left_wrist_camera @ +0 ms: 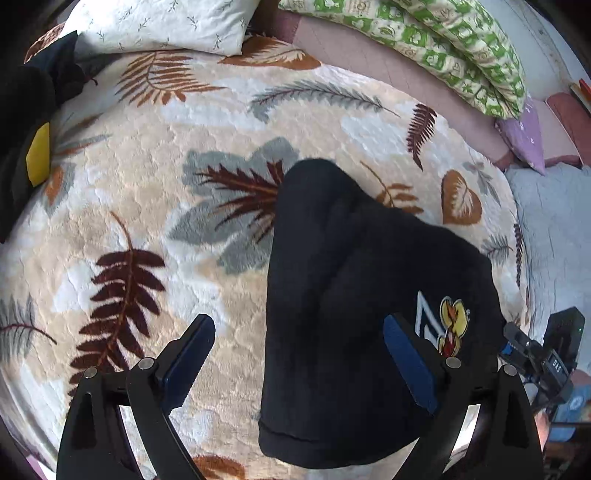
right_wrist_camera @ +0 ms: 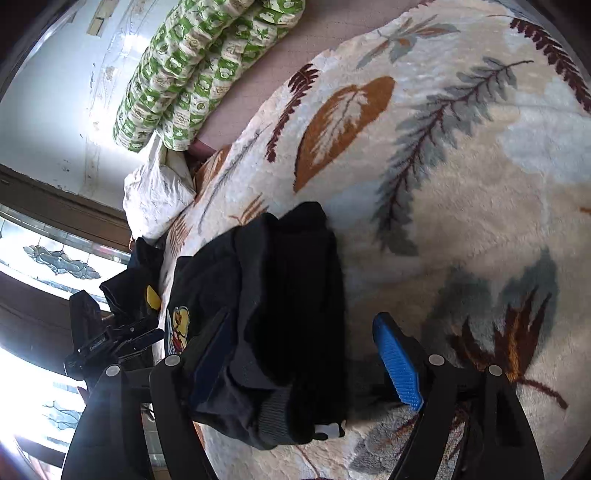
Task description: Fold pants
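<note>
A pair of black fleece pants (left_wrist_camera: 354, 295), folded into a thick bundle and marked with a yellow cartoon patch (left_wrist_camera: 453, 325), lies on a plush cream blanket printed with brown, rust and grey leaves (left_wrist_camera: 147, 192) that covers a bed. Seen from the left wrist, the left claw (left_wrist_camera: 299, 365) hangs above the near end of the bundle with its jaws spread wide; one blue-padded finger (left_wrist_camera: 186, 363) stands over bare blanket and the other over the black cloth beside the patch, and neither pad presses on the garment. Seen from the right wrist, the right claw (right_wrist_camera: 310, 363) straddles the ribbed cuff end of the same bundle (right_wrist_camera: 280, 317), jaws also well apart: its bright blue ridged pad (right_wrist_camera: 399, 365) stands clear of the fabric over the blanket, while the other finger lies against the bundle's side, where contact cannot be judged. Each claw's black body shows at the edge of the other's view. Beyond the pants, a white pillow with a small leaf print (left_wrist_camera: 162, 26) and a rolled green-and-cream patterned quilt (left_wrist_camera: 443, 40) sit at the far side of the bed, on a dusty pink sheet (left_wrist_camera: 354, 48). A second dark garment with a yellow tag (left_wrist_camera: 33, 147) lies at the blanket's edge.
</note>
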`<state>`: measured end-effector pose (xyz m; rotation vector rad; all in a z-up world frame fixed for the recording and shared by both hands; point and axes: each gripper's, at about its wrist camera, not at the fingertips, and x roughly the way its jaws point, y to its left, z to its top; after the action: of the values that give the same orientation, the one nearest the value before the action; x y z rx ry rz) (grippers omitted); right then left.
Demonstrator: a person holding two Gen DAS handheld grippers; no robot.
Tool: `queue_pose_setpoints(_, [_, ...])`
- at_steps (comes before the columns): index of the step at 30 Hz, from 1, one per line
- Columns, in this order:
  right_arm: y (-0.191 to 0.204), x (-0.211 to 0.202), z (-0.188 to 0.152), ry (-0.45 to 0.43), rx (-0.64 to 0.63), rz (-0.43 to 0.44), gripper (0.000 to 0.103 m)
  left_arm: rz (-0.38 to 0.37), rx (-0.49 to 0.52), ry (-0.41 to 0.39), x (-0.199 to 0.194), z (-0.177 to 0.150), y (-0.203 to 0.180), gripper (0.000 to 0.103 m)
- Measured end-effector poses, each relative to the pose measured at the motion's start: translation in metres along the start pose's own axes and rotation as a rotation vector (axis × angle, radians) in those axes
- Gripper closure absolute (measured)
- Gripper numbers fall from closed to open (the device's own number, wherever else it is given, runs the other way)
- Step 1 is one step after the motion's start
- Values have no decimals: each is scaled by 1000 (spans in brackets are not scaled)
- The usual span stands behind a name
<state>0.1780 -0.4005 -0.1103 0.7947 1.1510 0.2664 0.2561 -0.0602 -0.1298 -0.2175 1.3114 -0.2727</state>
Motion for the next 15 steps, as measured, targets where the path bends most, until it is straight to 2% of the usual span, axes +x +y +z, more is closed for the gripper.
queue_pose_setpoints(3, [-5, 6, -7, 17, 46, 75, 19, 5, -2, 10, 7, -10, -2, 10])
queue_pose_setpoints(6, [-4, 21, -8, 48, 60, 108, 18, -42, -50, 38, 15, -12, 5, 10])
queue_pose_setpoints(8, [-4, 31, -9, 68, 50, 86, 17, -66, -72, 51, 21, -11, 12, 9])
queue_pose_setpoints(10, [-3, 34, -7, 68, 42, 111, 8, -80, -76, 57, 25, -9, 17, 7])
queue_pose_setpoints(15, [7, 43, -9, 153, -36, 172, 2, -133, -84, 81, 40, -4, 30, 1])
